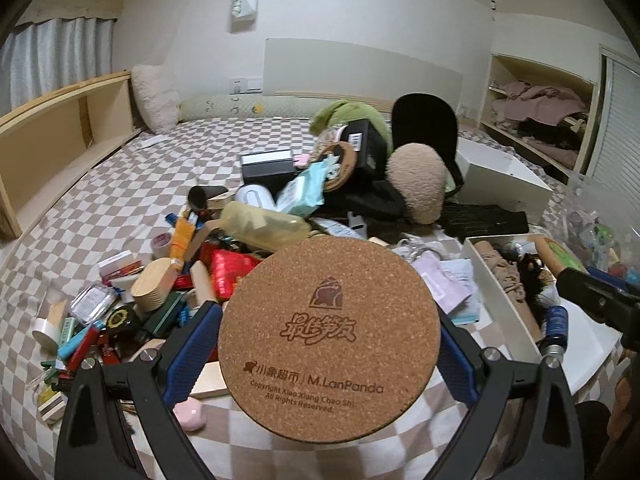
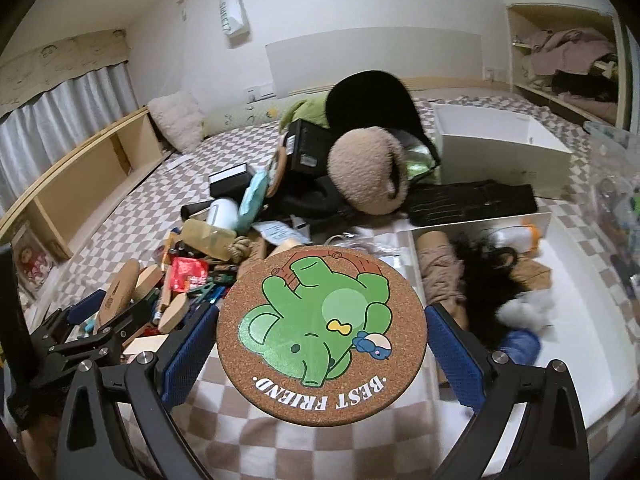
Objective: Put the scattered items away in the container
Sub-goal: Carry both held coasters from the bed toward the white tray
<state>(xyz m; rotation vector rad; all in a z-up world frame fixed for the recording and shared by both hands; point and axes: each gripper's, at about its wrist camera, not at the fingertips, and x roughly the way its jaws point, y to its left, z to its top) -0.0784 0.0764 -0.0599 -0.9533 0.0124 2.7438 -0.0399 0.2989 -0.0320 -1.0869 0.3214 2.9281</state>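
**Two cork coasters in hand over the checked bed**

On the checked bed, a heap of scattered items: bottles, boxes, tape rolls, pens, a tan plush.

- Left gripper: fingers spread wide and closed edge-to-edge on a round cork coaster, printed back upward, held flat above the bedding. The rim grip likely suits a thin disc that offers no other purchase.
- Right gripper: fingers likewise clamped across a second coaster, green elephant face up, "BEST FRIEND" legible.
- Container: a white tray just right of both coasters, already holding dark hair-like material, beige yarn and soft pieces. A white box stands farther back.

Judgement: both coasters are lifted and ready to be carried rightward into the tray; most of the heap is untouched.
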